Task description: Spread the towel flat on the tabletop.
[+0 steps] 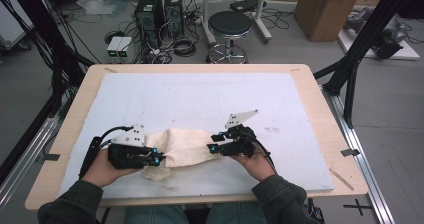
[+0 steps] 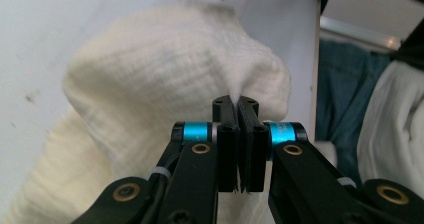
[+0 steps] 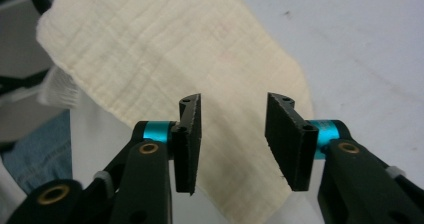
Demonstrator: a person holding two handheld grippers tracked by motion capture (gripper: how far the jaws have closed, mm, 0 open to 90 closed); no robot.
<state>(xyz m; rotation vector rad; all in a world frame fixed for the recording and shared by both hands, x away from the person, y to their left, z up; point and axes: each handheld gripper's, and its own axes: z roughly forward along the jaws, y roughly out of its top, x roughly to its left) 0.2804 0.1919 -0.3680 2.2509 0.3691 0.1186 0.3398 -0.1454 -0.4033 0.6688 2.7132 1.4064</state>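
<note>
A cream cloth [image 1: 185, 146] lies crumpled on the white mat [image 1: 200, 94] near the table's front edge, between the two hands. My left gripper [image 1: 159, 159] holds its left end. In the left gripper view the jaws [image 2: 236, 104] are pinched tight on a fold of the cloth [image 2: 165, 74], which rises to a peak at the pads. My right gripper [image 1: 212, 148] is at the cloth's right end. In the right gripper view its jaws [image 3: 234, 109] stand apart, with the cloth [image 3: 165, 49] lying flat behind the gap and touching neither pad.
The mat covers most of the wooden table [image 1: 320, 114]. Beyond the far edge stand a black stool [image 1: 229, 26], computer towers [image 1: 159, 11] with tangled cables, and a cardboard box [image 1: 327, 9]. Black frame struts [image 1: 360, 49] rise at the right.
</note>
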